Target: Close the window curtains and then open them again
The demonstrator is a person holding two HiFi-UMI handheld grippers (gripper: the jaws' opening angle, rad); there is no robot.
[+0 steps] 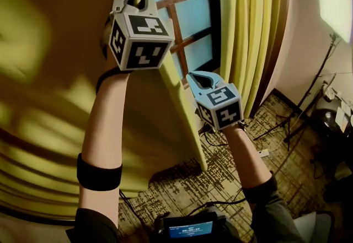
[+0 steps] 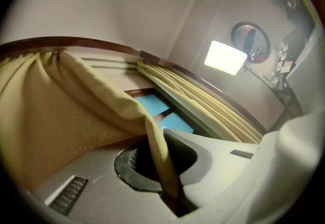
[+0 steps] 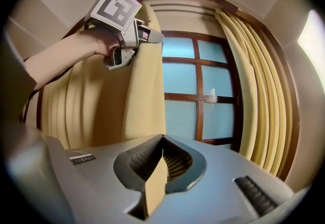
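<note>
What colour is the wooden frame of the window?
Dark reddish-brown wooden window frame; clearest in the right gripper view.

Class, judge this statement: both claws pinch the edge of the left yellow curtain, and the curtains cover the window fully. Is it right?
No. The window is not fully covered: the right gripper view shows its blue panes between the left curtain and the bunched right curtain. The rest stands: the left claw and the right claw both pinch the left curtain's edge.
</note>
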